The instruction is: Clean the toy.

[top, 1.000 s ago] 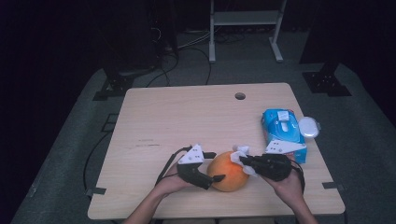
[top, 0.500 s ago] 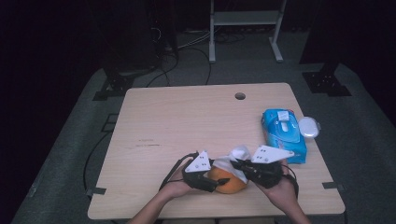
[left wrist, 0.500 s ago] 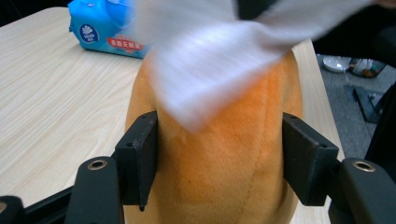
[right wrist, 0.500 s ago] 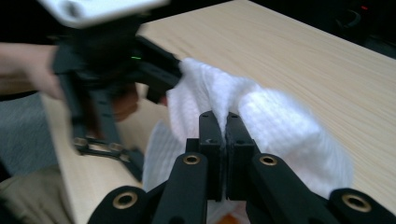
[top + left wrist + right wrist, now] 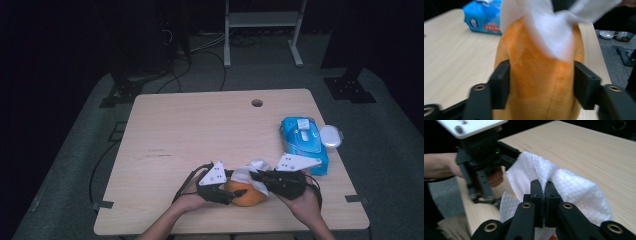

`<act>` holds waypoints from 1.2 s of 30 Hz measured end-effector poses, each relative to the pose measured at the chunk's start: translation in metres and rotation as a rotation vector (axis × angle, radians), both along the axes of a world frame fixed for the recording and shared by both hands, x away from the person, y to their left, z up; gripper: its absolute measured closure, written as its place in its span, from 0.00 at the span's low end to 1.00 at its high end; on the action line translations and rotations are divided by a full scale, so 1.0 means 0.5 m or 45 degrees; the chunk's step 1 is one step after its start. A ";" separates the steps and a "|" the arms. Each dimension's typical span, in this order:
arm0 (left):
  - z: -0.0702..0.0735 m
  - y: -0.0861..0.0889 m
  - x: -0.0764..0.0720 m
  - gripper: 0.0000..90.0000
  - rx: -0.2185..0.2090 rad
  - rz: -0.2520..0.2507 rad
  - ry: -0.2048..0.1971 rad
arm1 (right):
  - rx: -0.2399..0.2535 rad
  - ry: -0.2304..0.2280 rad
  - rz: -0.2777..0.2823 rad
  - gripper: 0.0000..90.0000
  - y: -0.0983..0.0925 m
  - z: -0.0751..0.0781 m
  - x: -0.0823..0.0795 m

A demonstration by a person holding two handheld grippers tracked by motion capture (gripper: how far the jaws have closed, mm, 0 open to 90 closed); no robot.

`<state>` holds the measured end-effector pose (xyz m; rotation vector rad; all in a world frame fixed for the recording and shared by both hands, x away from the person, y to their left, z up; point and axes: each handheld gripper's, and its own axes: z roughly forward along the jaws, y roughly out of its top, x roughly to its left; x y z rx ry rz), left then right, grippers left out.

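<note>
While the left hand-held gripper (image 5: 235, 192) has just closed its jaws onto the orange plush toy (image 5: 246, 195), the right hand-held gripper (image 5: 255, 176) is pinched together on a white tissue (image 5: 250, 172) draped over that toy. Toy rests at the near edge of the light wooden bench (image 5: 200, 130). Blue wipes pack (image 5: 303, 142) lies at the bench's right. Grey carpet (image 5: 385, 145) surrounds; dark room beyond.

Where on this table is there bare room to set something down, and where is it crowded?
The table is bare across its whole left half and along the far edge around the small hole. It is crowded at the near edge, where the left gripper clamps the orange plush toy and the right gripper pinches a white wipe. The blue wipes pack fills the right side.
</note>
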<state>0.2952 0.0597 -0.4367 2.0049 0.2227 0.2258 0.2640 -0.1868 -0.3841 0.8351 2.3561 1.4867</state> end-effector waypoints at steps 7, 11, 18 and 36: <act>0.028 0.040 0.014 0.48 -0.011 -0.017 0.053 | -0.009 -0.010 -0.006 0.96 0.000 -0.002 0.001; 0.021 0.040 0.021 0.46 -0.018 0.008 0.074 | 0.009 0.052 -0.068 0.96 -0.027 -0.023 0.024; 0.032 0.036 0.017 0.45 -0.004 0.006 0.068 | -0.016 -0.031 0.017 0.96 0.010 0.002 -0.006; 0.029 0.039 0.026 0.29 -0.040 0.016 0.107 | -0.065 0.044 -0.039 0.96 0.008 -0.038 0.018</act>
